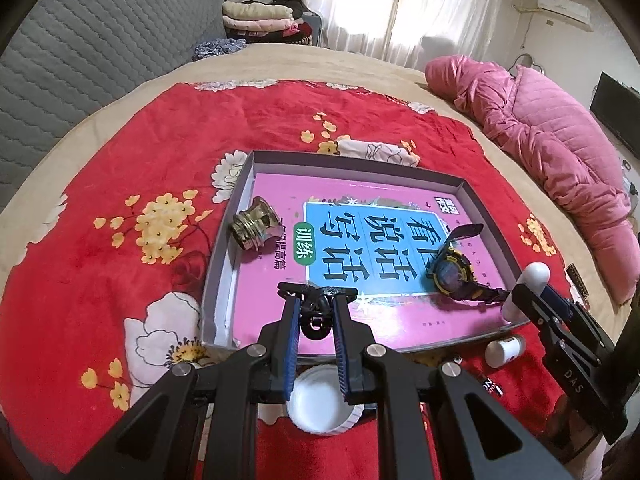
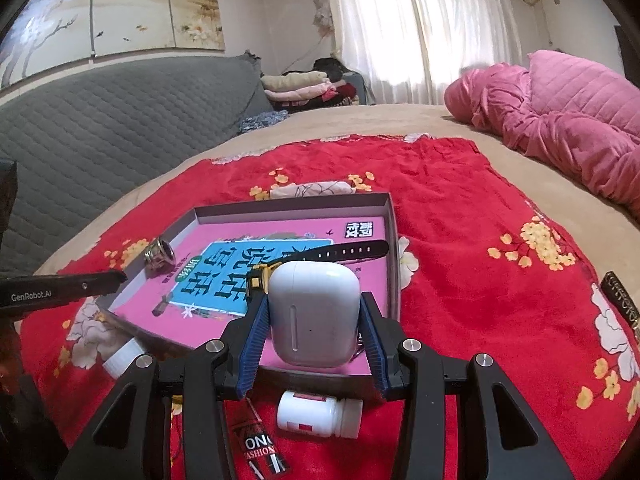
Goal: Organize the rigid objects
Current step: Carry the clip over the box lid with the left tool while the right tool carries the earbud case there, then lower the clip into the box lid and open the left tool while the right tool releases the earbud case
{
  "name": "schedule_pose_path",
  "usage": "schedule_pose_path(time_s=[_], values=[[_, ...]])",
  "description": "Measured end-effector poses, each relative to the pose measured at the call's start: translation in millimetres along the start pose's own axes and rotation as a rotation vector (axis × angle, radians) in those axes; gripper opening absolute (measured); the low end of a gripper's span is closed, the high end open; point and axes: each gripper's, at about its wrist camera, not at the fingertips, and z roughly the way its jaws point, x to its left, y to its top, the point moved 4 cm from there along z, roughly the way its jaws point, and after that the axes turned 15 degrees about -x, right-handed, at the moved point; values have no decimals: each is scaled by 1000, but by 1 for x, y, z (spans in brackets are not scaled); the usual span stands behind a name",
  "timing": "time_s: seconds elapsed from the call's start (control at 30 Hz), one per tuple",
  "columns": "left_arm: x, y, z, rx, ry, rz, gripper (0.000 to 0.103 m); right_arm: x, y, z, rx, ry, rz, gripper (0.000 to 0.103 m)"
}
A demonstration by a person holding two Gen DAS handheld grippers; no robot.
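one shallow grey box lid [image 1: 472,184] sits on the red flowered blanket [image 1: 132,152], with one pink book [image 1: 280,188] lying flat inside it. in the box there is one brass threaded fitting [image 1: 256,222] at the far left corner and one yellow-and-black watch [image 1: 454,272] toward the right side. two grippers are at work. outside the box, near its front wall, lie one small white pill bottle [image 2: 318,414] on its side, one white round lid [image 1: 320,404] and a dark printed card [image 2: 260,450].

the left gripper [image 1: 316,300] is clamped on a small black object [image 1: 316,318]; what it is i can't make out, it's mostly hidden between the blue pads. it hangs just over the front part of the book. the white lid is half covered by that gripper's frame.

the right gripper [image 2: 314,312] has a white earbud case [image 2: 314,316] between its fingers, upright, over the front right corner of the box. the pads look to stand a little off the case's sides, so i can't say if it's gripped or let go. the case blocks most of the watch in the right wrist view; only the strap [image 2: 352,249] and a bit of yellow bezel show.
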Motion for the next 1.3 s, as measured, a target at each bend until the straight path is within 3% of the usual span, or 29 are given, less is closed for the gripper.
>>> schedule_pose_path(time_s=[0.73,1.3], values=[[-2,-7,29,48,37,29,16,5,-17,15,63,6,-42,46],[15,-17,36,81,116,21,16,-2,-16,18,70,-39,-54,46]])
